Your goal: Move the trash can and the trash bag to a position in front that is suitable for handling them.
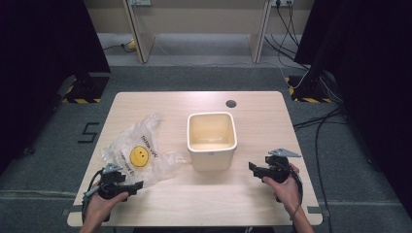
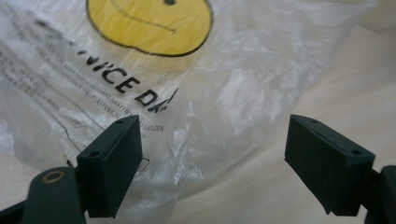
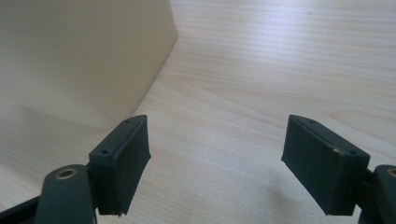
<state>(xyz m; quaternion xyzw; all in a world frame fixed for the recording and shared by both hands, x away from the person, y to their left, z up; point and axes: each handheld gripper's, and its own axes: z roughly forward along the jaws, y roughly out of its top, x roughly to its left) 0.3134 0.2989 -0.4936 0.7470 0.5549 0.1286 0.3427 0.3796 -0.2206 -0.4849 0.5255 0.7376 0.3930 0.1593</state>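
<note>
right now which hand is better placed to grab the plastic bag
Left. The left gripper sits at the smiley-face plastic bag's near edge, jaws open toward it; the right gripper is beyond the cream bin.

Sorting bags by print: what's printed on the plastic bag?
A yellow smiley face with black lettering on the plastic bag, clearest in the left gripper view.

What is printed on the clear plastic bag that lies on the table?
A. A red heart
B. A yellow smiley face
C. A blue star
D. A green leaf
B: the plastic bag beside the cream bin bears a round yellow smiley face above black lettering.
</note>
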